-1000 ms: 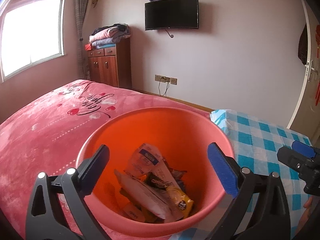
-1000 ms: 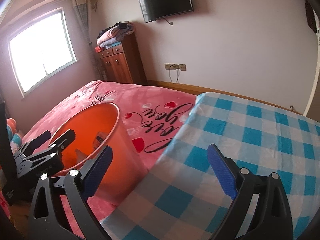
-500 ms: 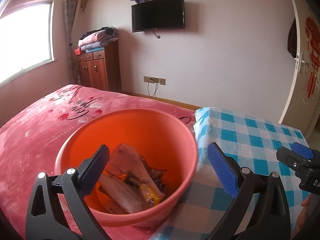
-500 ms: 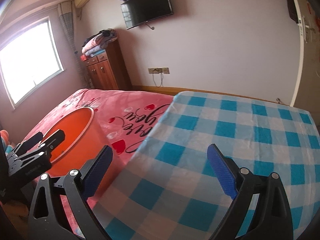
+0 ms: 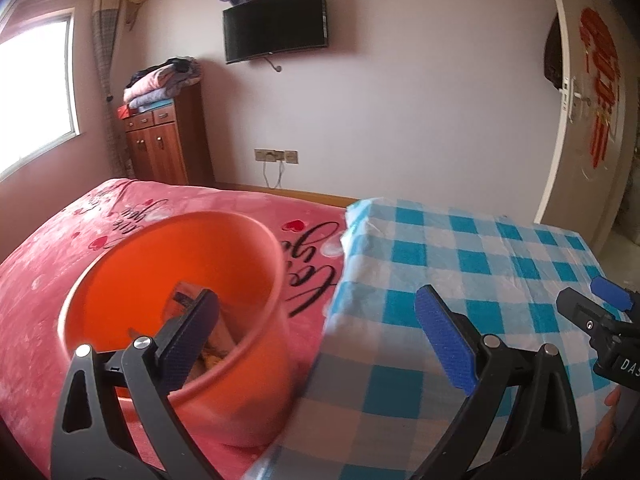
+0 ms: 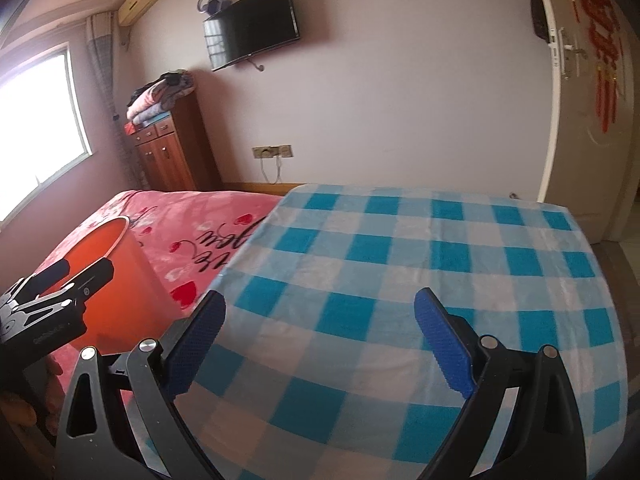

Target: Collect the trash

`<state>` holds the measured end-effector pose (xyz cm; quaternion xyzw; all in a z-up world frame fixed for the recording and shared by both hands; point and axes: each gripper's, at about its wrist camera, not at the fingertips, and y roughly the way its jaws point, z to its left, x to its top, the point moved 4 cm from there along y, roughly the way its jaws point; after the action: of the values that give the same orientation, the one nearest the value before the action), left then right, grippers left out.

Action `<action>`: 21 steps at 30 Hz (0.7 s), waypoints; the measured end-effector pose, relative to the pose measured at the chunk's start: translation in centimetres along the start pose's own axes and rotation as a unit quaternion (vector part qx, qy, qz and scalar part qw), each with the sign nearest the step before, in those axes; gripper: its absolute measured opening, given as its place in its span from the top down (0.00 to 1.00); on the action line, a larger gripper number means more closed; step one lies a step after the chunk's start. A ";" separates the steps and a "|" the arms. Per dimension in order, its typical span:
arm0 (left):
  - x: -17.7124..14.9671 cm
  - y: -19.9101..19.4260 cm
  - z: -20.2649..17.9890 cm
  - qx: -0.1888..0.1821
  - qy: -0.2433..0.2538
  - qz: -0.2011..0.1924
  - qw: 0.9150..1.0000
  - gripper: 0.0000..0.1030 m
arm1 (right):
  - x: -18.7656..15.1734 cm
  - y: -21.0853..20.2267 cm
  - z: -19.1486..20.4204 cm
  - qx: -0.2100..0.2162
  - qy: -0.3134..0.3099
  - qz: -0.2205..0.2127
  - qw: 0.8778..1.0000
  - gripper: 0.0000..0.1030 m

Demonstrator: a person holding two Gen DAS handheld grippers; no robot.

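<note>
An orange bucket (image 5: 256,344) stands on the pink bed, next to the checked table; it also shows in the right wrist view (image 6: 120,300). Wrappers (image 5: 188,300) lie inside it, mostly hidden by my left finger. My left gripper (image 5: 320,336) is open and empty, its left finger over the bucket and its right finger over the checked cloth. My right gripper (image 6: 320,340) is open and empty above the blue-and-white checked cloth (image 6: 440,260). Each gripper shows at the edge of the other's view, the right one (image 5: 600,312) and the left one (image 6: 60,280).
The pink bedspread (image 5: 60,248) stretches to the left. A wooden cabinet (image 5: 164,144) with folded blankets stands by the far wall, under a wall television (image 5: 276,24). A white door (image 5: 592,120) is at the right. A window (image 5: 32,92) is at the left.
Both views have swung to the right. The bucket has slid toward the left of both views and the checked cloth fills more of them. Both grippers stay open.
</note>
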<state>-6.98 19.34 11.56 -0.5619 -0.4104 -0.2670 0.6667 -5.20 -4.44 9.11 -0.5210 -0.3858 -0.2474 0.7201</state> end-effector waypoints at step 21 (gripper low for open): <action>-2.2 0.7 -9.2 -0.047 0.064 0.020 0.997 0.04 | -3.5 -2.3 -6.9 -0.071 0.009 -0.015 0.997 0.09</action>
<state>-5.30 10.34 9.06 -0.5827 -0.3427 -0.3081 0.6694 -6.87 -11.88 6.43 -0.5629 -0.3685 -0.2899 0.6807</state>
